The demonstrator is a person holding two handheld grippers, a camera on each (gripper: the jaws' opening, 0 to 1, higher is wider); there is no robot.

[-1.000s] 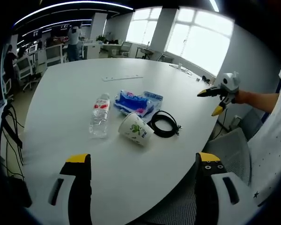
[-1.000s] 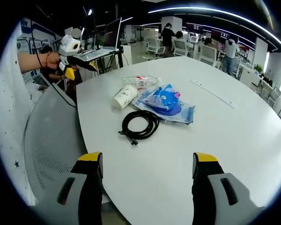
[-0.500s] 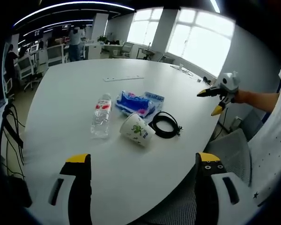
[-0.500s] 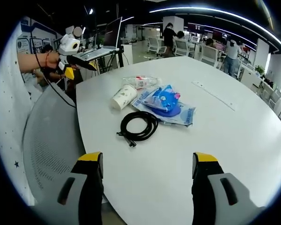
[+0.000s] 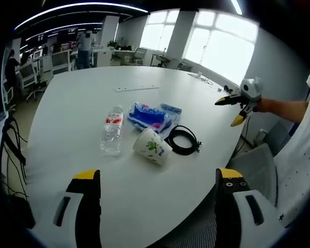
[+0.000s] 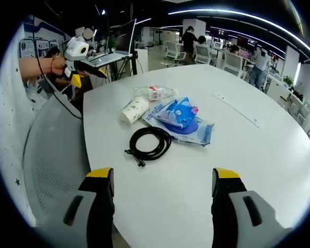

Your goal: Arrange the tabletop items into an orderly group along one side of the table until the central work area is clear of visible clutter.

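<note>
Nothing's getting tidied yet: bottle (image 5: 111, 136), cup (image 5: 151, 146), cable (image 5: 183, 139) and blue packet (image 5: 151, 114) are sitting mid-table (image 5: 67, 103), both grippers (image 5: 157, 181) (image 6: 163, 181) hanging wide open, holding nothing.

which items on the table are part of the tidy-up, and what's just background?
Job items: water bottle, lying down; paper cup, tipped on its side; blue plastic packet; coiled black cable.

Background: white table, mesh chair, laptop on a stand, office desks.

both claws (image 5: 157, 178) (image 6: 163, 178) agape — empty
</note>
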